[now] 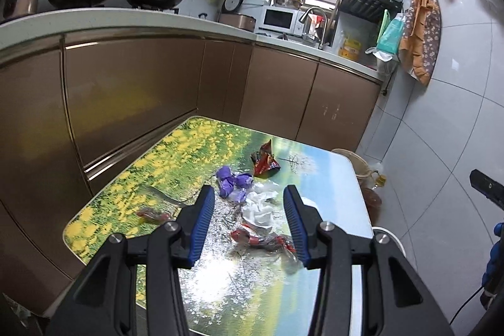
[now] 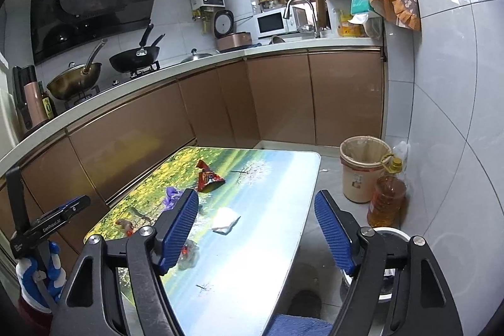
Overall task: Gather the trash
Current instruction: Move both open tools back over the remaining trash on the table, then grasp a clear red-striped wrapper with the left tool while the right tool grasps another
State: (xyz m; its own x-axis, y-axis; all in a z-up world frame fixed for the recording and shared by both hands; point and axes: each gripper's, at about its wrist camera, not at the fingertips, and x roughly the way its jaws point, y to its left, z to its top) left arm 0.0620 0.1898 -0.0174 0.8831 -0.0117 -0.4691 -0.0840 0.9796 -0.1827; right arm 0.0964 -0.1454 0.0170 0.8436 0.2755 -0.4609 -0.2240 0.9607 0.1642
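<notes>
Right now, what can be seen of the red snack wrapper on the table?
The red snack wrapper is a crumpled, shiny foil-like packet, red with dark and yellow print, torn open so that one pointed flap sticks up. It lies on the landscape-printed table, toward the far end, apart from the purple crumpled piece nearer the camera. Nothing but the table touches it; neither gripper is near it. The print is too small to read.
</notes>
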